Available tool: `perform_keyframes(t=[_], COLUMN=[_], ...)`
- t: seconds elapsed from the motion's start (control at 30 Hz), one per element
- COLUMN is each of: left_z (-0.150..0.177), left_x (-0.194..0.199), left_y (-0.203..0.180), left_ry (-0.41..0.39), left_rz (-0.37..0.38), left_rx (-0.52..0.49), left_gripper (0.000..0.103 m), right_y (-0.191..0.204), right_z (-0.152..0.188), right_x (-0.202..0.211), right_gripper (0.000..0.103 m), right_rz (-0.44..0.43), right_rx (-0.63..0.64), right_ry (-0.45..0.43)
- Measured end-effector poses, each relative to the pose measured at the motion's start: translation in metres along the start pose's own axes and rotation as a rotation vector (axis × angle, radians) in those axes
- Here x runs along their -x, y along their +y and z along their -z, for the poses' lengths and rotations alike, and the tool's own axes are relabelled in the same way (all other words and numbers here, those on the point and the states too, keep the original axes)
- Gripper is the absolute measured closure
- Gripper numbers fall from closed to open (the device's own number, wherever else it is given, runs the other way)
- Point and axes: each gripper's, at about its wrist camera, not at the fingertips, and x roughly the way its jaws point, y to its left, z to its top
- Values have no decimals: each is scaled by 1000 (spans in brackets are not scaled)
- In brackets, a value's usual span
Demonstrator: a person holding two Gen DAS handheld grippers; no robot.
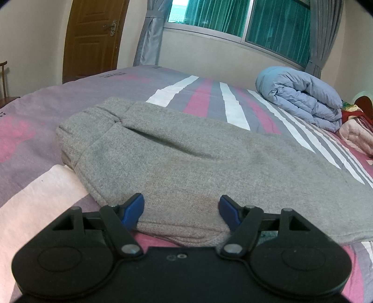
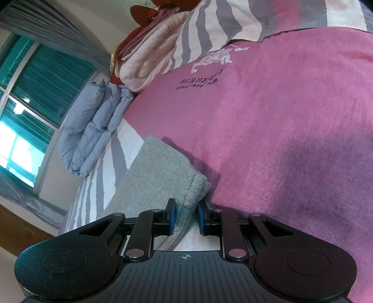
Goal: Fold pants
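Observation:
Grey fleece pants (image 1: 186, 158) lie folded lengthwise across the bed, waistband at the far left. My left gripper (image 1: 181, 206) is low over their near folded edge. Its blue pads (image 1: 135, 206) stand wide apart, and the cloth lies flat between them without being pinched. In the right wrist view the pants' leg end (image 2: 163, 177) runs away from me. My right gripper (image 2: 186, 218) straddles the hemmed corner. The left pad touches the cloth and a thin gap shows at the right pad (image 2: 201, 218), so the hem sits loose between the jaws.
The bed (image 1: 42, 186) has a pink, grey and white striped cover. A rolled blue duvet (image 1: 300, 98) and a stack of pink and red blankets (image 2: 149, 58) lie at its head. Behind the bed are a window with grey curtains (image 1: 233, 21) and a wooden door (image 1: 91, 39).

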Motion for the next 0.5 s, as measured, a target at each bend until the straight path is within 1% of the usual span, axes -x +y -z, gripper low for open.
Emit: perform_keyframes(t=[0.07, 0.2, 0.3, 0.37, 0.43, 0.5], left_z=[0, -1, -2, -3, -5, -7], left_x=[0, 1, 4, 6, 11, 17], left_y=[-1, -2, 0, 1, 5, 9], left_ry=[1, -2, -5, -6, -12, -21], left_rz=[-3, -5, 5, 13, 25, 29], left_rx=[-2, -8, -9, -9, 6, 23], left_gripper=[39, 38, 38, 39, 38, 38], right_y=[1, 24, 41, 51, 63, 81], right_z=[-1, 1, 1, 3, 4, 7], right_x=[0, 2, 8, 9, 11, 15], right_gripper=[84, 88, 88, 88, 88, 88], right_rz=[1, 56, 49, 49, 47, 25], right_rx=[13, 149, 203, 217, 236, 272], right_ry=[6, -5, -44, -54, -71, -90])
